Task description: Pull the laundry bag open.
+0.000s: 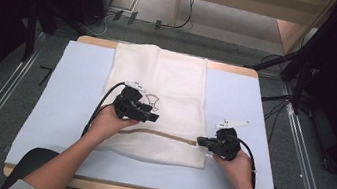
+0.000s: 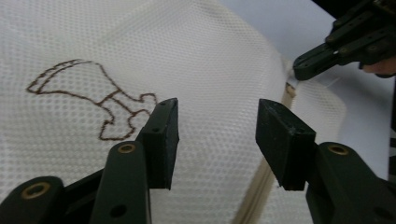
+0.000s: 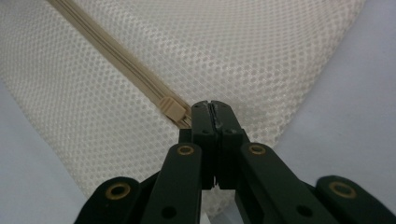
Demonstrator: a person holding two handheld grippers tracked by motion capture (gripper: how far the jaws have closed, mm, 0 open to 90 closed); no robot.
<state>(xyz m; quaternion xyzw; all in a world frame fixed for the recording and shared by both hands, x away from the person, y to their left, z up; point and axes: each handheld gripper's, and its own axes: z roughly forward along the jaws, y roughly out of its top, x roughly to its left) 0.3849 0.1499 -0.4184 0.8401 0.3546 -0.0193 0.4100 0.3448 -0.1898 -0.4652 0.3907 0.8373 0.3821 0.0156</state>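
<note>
Right gripper view has the right gripper (image 3: 213,108) clenched at the end of the zipper (image 3: 112,56), jaws pressed flat together just past the beige slider (image 3: 172,108), which sits at about ten o'clock from the tips. Whether they pinch the pull tab or only the mesh at the zipper's end I cannot tell. From there the zipper runs off toward eleven o'clock across the white mesh laundry bag (image 3: 261,51).

In the left gripper view the left gripper (image 2: 217,135) is released, its jaws apart over the bag with nothing between them but mesh below; the brown stitched figure (image 2: 93,100) lies at ten o'clock and the zipper line at five o'clock.

From the high view, the bag (image 1: 168,79) lies spread on the pale blue table cover (image 1: 71,90), the left gripper (image 1: 146,114) at its middle, the right (image 1: 205,141) at three o'clock on its edge.

To work the zipper well, I judge the left jaws should come down on the fabric beside the zipper and hold it taut, so the right hand can draw straight along the track without bunching the mesh.
</note>
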